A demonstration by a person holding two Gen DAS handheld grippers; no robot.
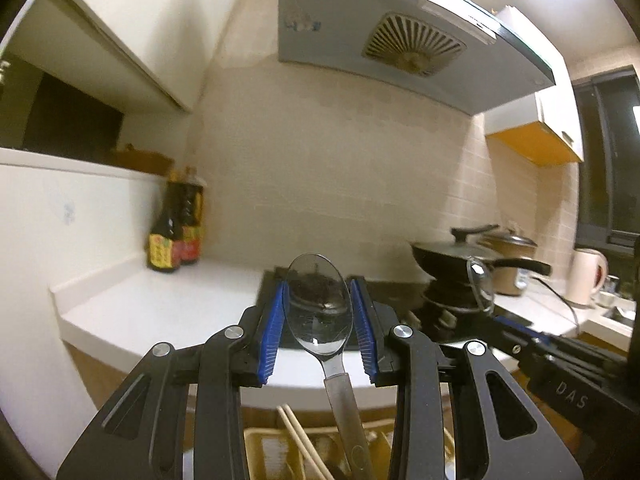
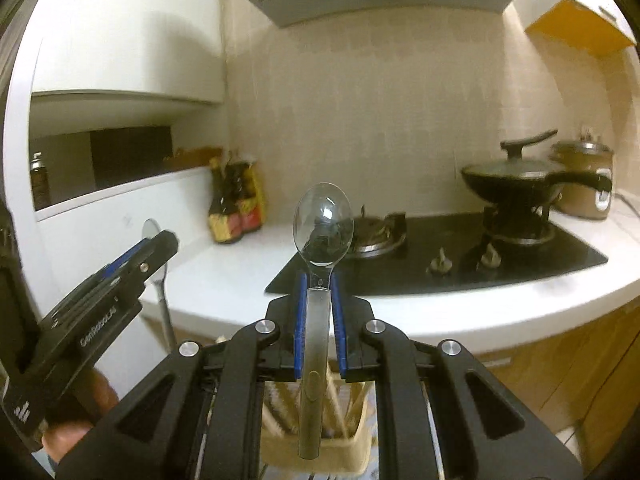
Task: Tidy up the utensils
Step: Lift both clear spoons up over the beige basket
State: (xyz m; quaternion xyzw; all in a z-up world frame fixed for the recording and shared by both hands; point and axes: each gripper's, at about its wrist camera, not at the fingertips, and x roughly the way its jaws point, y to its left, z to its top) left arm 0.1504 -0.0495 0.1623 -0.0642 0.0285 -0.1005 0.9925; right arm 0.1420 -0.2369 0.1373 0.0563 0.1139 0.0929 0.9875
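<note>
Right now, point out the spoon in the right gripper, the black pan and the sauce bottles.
spoon [image 2: 323,226], right wrist view, bowl.
black pan [image 2: 504,186], right wrist view, body.
sauce bottles [image 2: 236,210], right wrist view, labels.

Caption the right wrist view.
Right gripper holds a spoon upright by its handle, facing the stove.

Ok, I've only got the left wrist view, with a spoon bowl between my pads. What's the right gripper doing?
Observer: The right gripper is shut on a second spoon. It grips the handle just below the bowl, bowl up.
Operator: Where does that handle end?
Observer: Its free end shows in front of a beige holder with chopsticks standing in it. I can't tell whether it is inside.
Operator: And my gripper from outside?
Observer: The left gripper has the first spoon bowl-up too, and its handle hangs free below the jaws.
</note>
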